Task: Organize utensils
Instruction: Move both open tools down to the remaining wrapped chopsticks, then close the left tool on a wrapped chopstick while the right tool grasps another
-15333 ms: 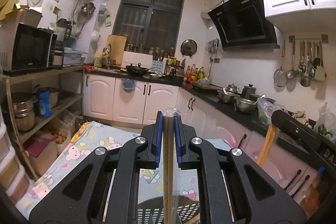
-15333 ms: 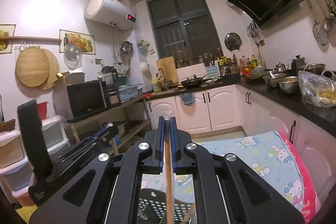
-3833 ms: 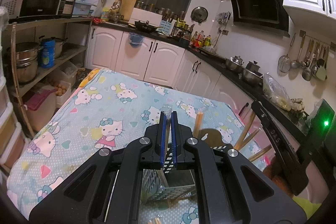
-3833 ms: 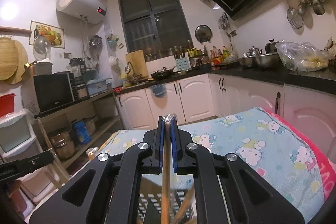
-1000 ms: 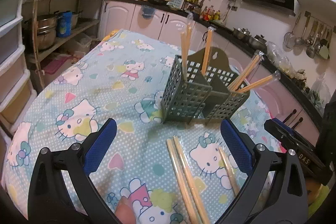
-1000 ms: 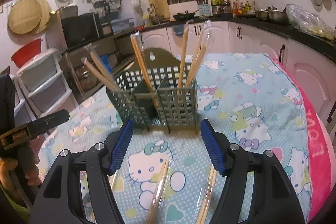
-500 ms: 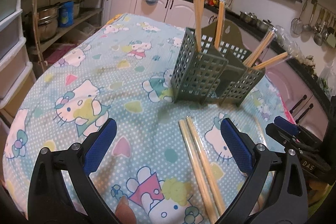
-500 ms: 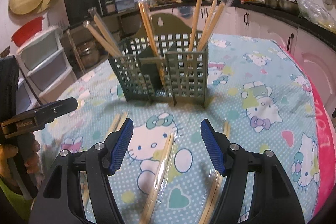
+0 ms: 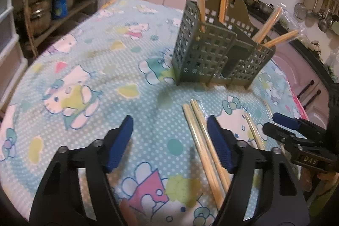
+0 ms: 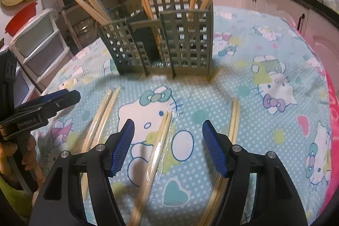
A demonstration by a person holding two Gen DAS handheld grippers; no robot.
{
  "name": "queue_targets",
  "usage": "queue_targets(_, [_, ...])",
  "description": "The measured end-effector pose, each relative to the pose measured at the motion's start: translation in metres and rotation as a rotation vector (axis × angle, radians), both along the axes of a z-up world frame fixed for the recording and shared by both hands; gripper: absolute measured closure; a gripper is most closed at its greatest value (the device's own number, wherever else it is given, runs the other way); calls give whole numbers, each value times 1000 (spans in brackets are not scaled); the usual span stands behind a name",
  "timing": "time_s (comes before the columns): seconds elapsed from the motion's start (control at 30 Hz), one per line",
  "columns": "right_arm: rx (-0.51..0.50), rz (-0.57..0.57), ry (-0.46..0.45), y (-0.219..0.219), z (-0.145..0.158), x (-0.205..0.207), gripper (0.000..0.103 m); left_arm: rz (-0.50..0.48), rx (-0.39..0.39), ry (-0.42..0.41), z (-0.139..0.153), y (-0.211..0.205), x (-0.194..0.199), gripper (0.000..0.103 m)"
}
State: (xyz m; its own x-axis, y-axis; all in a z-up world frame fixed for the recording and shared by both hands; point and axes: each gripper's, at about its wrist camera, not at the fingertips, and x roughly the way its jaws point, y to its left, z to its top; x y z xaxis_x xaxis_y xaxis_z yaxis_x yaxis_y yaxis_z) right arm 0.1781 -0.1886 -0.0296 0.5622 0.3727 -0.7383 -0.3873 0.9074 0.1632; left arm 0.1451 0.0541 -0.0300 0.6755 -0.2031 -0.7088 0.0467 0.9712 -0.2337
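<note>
Your tabletop (image 10: 264, 103) is covered with a light blue cartoon-cat cloth dotted in white, with a pink border along its right edge. On it stands a grey-green lattice utensil caddy (image 10: 186, 43), its compartments holding upright and leaning wrapped chopstick pairs. In front of the caddy you have three more wrapped pairs lying flat and well apart: the left pair (image 10: 101, 118), the middle pair (image 10: 156, 149) and the right pair (image 10: 234, 120), all pointing roughly toward the caddy.
</note>
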Motion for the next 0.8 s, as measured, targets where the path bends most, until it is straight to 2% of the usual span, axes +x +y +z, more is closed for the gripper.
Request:
queue_targets(0.2, [-10, 17, 42, 2, -8, 3, 44, -42, -16, 48, -9, -7, 12, 73])
queue_targets(0.27, [-15, 23, 48, 4, -9, 4, 46, -53, -29, 67, -12, -8, 18, 77])
queue_targets(0.43, [-31, 33, 65, 10, -14, 10, 51, -74, -23, 97, -19, -12, 31, 79])
queue_targets(0.63, [-68, 37, 67, 20, -17, 19, 53, -84, 6, 103, -19, -16, 43, 80])
queue_targets(0.8, [-134, 43, 59, 32, -21, 25, 55, -90, 31, 110, -21, -21, 51, 80])
